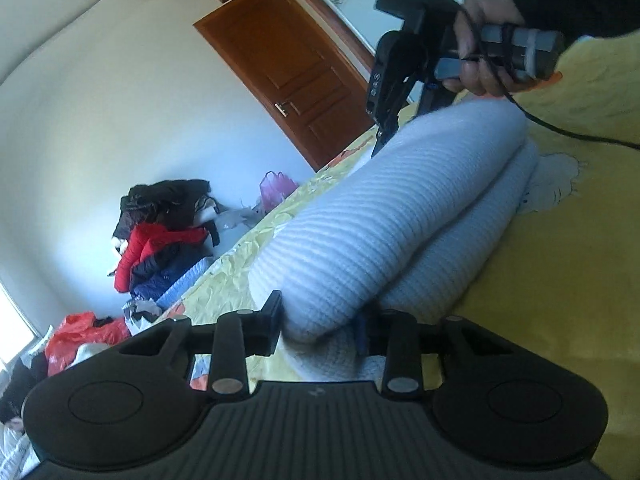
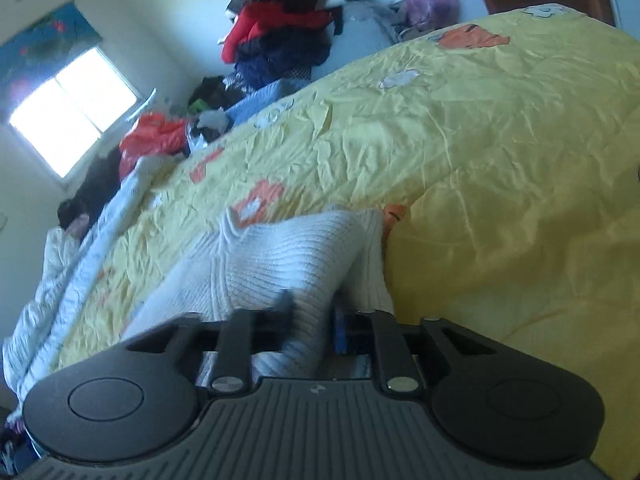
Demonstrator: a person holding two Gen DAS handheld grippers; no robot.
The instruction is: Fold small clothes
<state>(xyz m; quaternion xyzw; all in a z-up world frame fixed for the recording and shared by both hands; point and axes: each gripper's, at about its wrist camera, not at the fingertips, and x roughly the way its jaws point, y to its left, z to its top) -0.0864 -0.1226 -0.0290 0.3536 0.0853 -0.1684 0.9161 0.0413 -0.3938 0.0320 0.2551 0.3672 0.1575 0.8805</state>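
Note:
A white ribbed knit garment (image 1: pixel 380 216) lies doubled over in a thick fold on the yellow bedspread (image 1: pixel 560 260). My left gripper (image 1: pixel 320 322) is shut on its near end, with the knit bulging between the two fingers. At the far end, a hand in a dark sleeve holds my right gripper (image 1: pixel 384 136), whose fingertips dip behind the fold. In the right wrist view the same garment (image 2: pixel 280 256) is bunched up, and my right gripper (image 2: pixel 314 318) pinches a ridge of it just above the bedspread (image 2: pixel 480 140).
A pile of red, dark and blue clothes (image 1: pixel 160 236) and an orange bag (image 1: pixel 80 336) lie beyond the bed's far edge, under a brown door (image 1: pixel 288 68). A white quilt (image 2: pixel 60 280) hangs at the bed's left edge below a window (image 2: pixel 72 112). A black cable (image 1: pixel 560 128) trails from the right gripper.

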